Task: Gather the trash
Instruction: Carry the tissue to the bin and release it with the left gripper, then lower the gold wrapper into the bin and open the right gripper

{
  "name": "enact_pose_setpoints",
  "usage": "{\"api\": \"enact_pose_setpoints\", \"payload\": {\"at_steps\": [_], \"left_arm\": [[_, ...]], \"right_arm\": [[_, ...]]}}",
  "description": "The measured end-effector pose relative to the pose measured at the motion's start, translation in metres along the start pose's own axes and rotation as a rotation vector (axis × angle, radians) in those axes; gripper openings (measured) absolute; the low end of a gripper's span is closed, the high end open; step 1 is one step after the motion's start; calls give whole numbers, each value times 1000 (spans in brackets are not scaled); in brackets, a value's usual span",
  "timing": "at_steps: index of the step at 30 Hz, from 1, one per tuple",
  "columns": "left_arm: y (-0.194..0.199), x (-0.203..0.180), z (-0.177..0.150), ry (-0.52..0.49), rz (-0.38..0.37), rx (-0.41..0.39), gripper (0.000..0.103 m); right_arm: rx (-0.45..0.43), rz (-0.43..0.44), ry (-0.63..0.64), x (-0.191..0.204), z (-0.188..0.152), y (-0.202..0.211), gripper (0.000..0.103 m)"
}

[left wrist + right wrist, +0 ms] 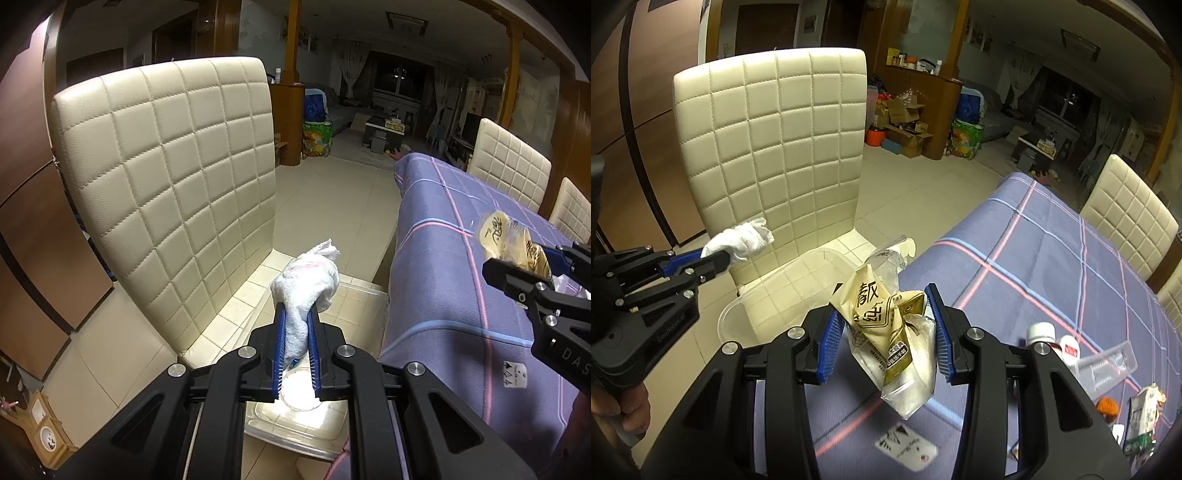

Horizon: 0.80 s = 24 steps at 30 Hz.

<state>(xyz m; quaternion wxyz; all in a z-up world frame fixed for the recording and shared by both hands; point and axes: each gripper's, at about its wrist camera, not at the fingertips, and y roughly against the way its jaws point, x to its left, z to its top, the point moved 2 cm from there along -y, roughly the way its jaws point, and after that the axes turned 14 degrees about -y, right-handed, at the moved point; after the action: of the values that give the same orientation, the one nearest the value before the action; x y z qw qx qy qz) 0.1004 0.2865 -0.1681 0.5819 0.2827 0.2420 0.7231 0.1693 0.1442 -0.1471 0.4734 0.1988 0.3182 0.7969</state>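
Left claw (295, 325) is pinching a crumpled tissue (306, 284) over the clear bin (295, 417) on the chair (166, 177); right claw (886, 332) is squeezing a crinkly snack wrapper (886, 325) above the counter (1052, 258). Both light, soft; gripping mid-bunch is looking safest.

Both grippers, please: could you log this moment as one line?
left gripper: shut on crumpled tissue | right gripper: shut on snack wrapper | clear bin on chair seat: below tissue
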Motion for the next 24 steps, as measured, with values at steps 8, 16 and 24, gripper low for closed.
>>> {"api": "enact_pose_setpoints", "payload": {"at_steps": [8,16,24], "left_arm": [[-24,-1,4,-14,-7,29,16],[-24,0,5,-20,57,0,78],[-23,10,0,4,88,12,78]], "right_arm": [[15,-4,4,4,9,-20,44],[21,-9,10,5,9,-30,44],[29,-4,15,8,10,-36,48]]}}
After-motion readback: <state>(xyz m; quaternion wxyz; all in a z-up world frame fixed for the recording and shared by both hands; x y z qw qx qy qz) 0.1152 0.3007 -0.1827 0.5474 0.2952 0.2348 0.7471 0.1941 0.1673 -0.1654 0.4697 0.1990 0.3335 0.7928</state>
